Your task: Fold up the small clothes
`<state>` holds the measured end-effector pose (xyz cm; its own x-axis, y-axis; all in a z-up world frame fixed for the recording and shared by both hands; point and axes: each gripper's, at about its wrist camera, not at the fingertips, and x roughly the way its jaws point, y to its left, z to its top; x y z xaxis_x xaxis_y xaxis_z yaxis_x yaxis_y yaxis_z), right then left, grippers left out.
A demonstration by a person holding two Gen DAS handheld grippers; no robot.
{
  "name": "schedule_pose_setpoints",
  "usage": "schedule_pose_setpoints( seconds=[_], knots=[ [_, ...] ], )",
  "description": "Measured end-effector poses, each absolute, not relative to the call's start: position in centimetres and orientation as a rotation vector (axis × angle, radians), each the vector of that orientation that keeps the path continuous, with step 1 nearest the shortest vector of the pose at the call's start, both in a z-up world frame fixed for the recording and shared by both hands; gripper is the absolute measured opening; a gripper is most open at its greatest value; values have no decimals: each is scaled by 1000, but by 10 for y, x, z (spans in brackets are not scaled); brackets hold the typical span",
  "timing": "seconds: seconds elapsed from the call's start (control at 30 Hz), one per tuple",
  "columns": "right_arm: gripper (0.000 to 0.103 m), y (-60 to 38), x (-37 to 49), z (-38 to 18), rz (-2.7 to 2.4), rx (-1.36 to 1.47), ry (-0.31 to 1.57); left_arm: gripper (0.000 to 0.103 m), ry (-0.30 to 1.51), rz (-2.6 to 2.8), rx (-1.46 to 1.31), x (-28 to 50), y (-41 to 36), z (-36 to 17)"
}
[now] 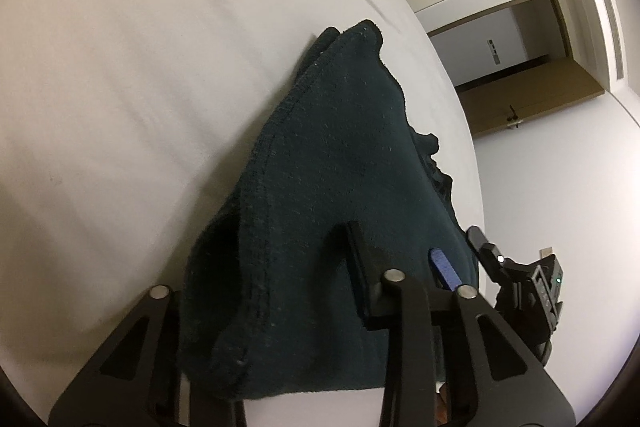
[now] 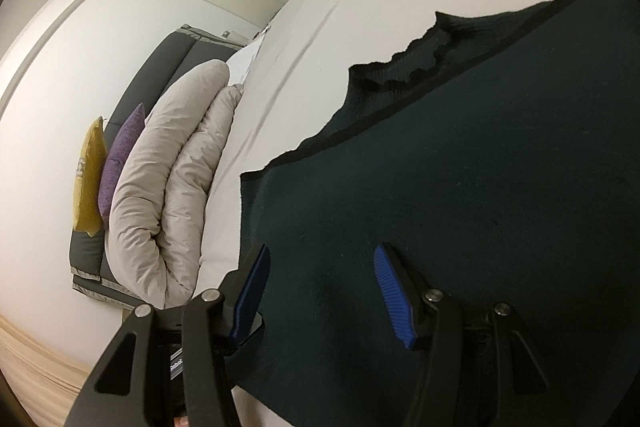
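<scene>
The left gripper (image 1: 280, 267) had its fingers spread wide, cloth bunched between them. The right gripper (image 2: 320, 291) likewise stood with its blue-padded fingers (image 2: 392, 299) parted.

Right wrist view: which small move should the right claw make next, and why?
Probably close the right claw on the dark green garment: its blue pads stand wide apart and the fabric shows between them, so nothing seems gripped yet.

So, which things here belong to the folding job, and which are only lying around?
Part of the job:
- dark green garment
- left gripper, garment draped over it
- right gripper, fingers apart over the garment
- white bed sheet it lies on

Only lying about:
- folded beige duvet
- purple cushion
- yellow cushion
</scene>
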<state>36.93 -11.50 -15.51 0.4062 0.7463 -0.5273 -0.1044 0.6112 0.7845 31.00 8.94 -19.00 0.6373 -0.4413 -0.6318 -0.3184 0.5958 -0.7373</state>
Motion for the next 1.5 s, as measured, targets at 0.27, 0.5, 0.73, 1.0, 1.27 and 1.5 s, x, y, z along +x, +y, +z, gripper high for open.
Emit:
schedule_pose_setpoints(
  seconds=[0.27,0.5,0.73,1.0,1.27,1.5],
  knots=[
    [14,-117,378,-174,538,700,1089,10,884,-84,-969,309,93,-184],
    [0,-129,376,-185,555,722,1074,9,754,-113,-523,329,25,-105],
    [90,-188,381,-154,738,970,1007,8,641,-219,6,322,-106,-95],
    [94,-183,413,-163,933,1055,1114,8,661,-273,189,317,-149,-123],
    [82,-156,433,-148,833,826,1177,8,669,-292,324,315,-158,-128],
    [13,-167,437,-136,711,561,1206,8,638,-327,416,303,-178,-128]
  ],
)
